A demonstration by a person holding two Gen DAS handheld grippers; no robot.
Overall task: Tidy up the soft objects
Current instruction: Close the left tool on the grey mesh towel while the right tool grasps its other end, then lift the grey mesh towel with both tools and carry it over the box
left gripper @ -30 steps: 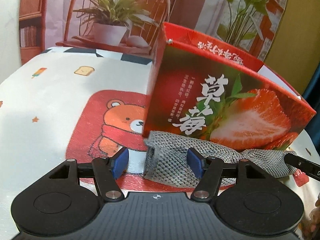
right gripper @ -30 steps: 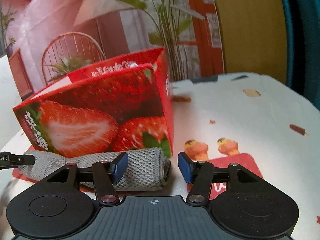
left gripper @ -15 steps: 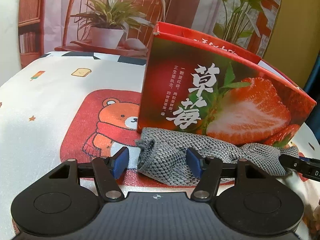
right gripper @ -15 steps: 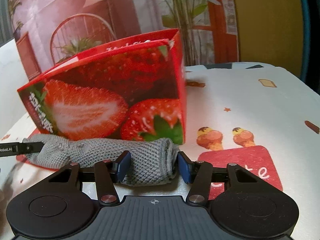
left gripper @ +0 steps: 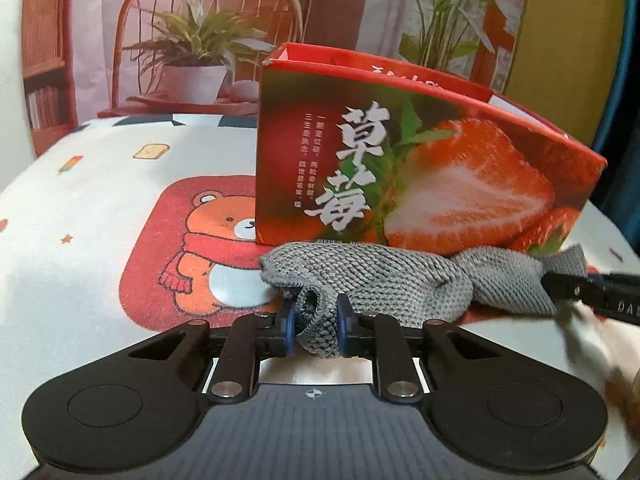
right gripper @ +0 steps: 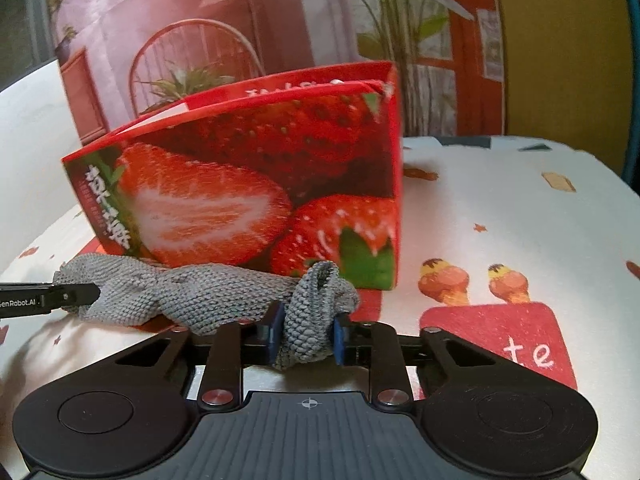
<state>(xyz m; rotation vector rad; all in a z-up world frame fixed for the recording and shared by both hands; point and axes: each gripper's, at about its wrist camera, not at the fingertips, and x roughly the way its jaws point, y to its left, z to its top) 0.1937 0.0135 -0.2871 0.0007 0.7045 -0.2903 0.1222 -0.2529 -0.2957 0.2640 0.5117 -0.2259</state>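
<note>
Left gripper (left gripper: 316,334) pinching grey cloth (left gripper: 400,284), strawberry box (left gripper: 420,172) behind

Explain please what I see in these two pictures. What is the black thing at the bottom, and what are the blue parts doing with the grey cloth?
No robot here: a person holds one hand-held gripper in each hand. Each picture comes from a camera on one gripper, looking forward along its two fingers, so the black body below is the tool itself. A grey cloth lies on a printed tablecloth, in front of a red strawberry box. The left gripper has just been closing and now pinches one end of the cloth between its blue pads. The right gripper has done the same at the other end. Each view also shows the other gripper's tip at its edge.
</note>
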